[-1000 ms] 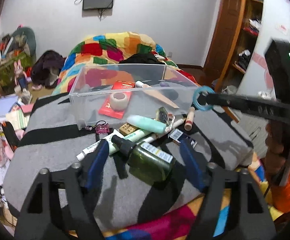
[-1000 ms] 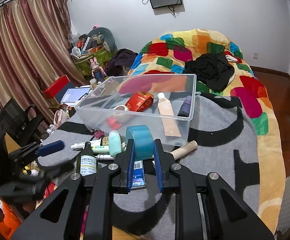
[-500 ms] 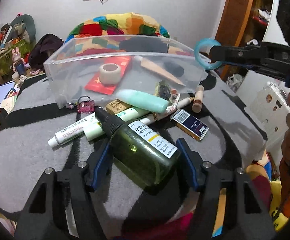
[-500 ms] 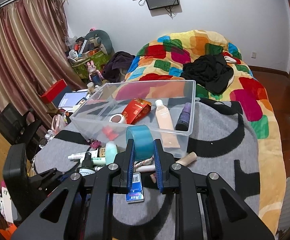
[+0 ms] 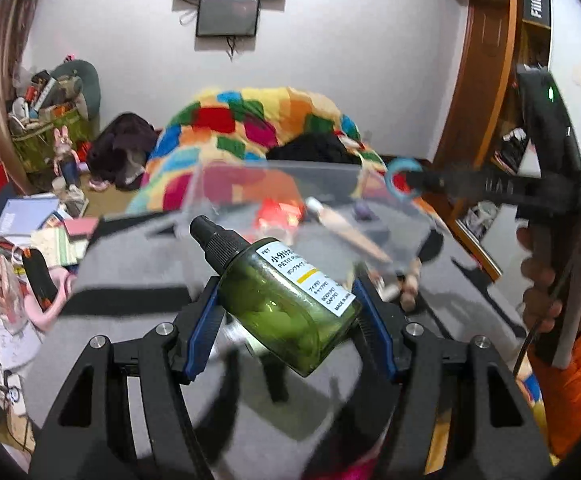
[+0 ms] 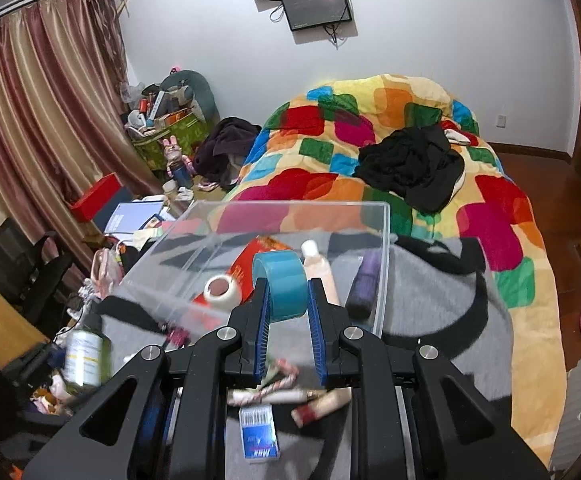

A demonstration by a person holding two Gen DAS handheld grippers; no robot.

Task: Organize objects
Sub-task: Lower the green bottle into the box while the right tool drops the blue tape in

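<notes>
Right now my left tool (image 5: pixel 286 312) is clamped across the belly of the green bottle (image 5: pixel 290 300), its pads pressing the two sides while the black cap slants up and to the far left; gripping the wide body rather than the narrow neck seems the steadier hold. Its jaws have just been closing onto that bottle, which hangs clear of the grey blanket (image 5: pixel 138 272) spread over the bed, just near of the clear plastic bin (image 5: pixel 330 176). My right tool (image 6: pixel 286 300) is pinched narrow on the blue tape roll (image 6: pixel 278 284), held on edge between the pads so the roll's flat sides take the squeeze. It hovers at the bin's near edge, above the bin's open top (image 6: pixel 386 240), where a white tape roll (image 6: pixel 222 288), a red packet (image 6: pixel 258 252), a pink tube (image 6: pixel 318 268) and a purple stick (image 6: pixel 364 280) already lie. I judge both loads are bound for that bin. Loose bits, among them a small blue box (image 6: pixel 258 436), lie on the blanket below my right tool, not yet sorted.
</notes>
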